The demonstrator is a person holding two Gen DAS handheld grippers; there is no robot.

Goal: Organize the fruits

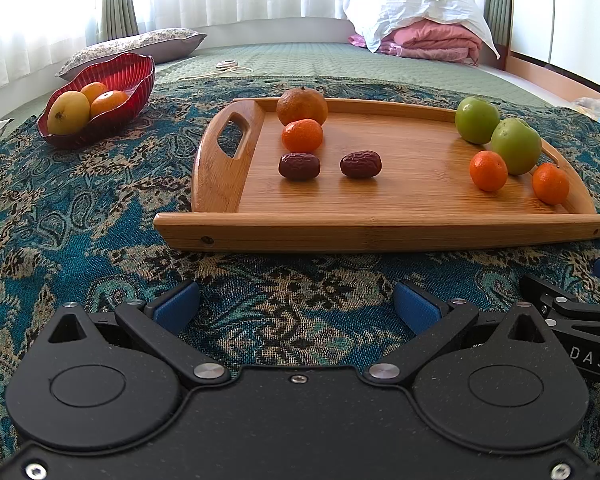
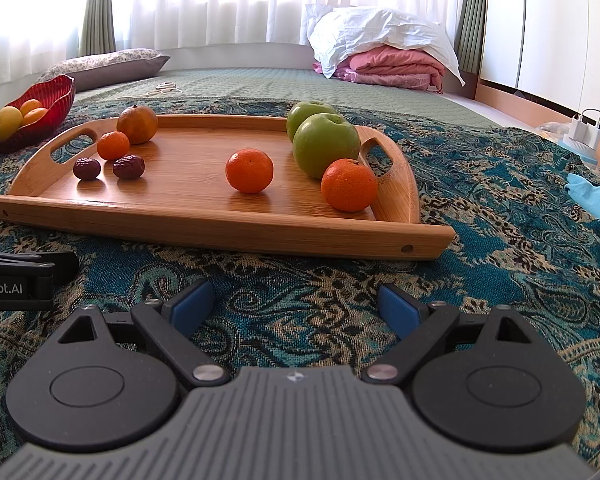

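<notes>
A wooden tray (image 1: pixel 380 228) (image 2: pixel 220 224) lies on the patterned cloth ahead of both grippers. On it are two green apples (image 1: pixel 516 146) (image 2: pixel 326 150), several small mandarins (image 1: pixel 302 135) (image 2: pixel 249 171), a larger dull orange (image 1: pixel 302 105) (image 2: pixel 137 123) and two dark red dates (image 1: pixel 360 164) (image 2: pixel 128 167). A red glass bowl (image 1: pixel 132 76) (image 2: pixel 62 88) at the far left holds a yellow fruit (image 1: pixel 68 113) and two oranges. My left gripper (image 1: pixel 296 308) and right gripper (image 2: pixel 296 306) both rest open and empty in front of the tray's near rim.
Blue-and-tan patterned cloth (image 1: pixel 80 220) covers the bed. A floral pillow (image 1: pixel 140 44) lies behind the bowl, folded pink bedding under a white pillow (image 2: pixel 384 60) at the back right. A charger with cable (image 2: pixel 586 132) and light blue cloth (image 2: pixel 596 200) sit at the right.
</notes>
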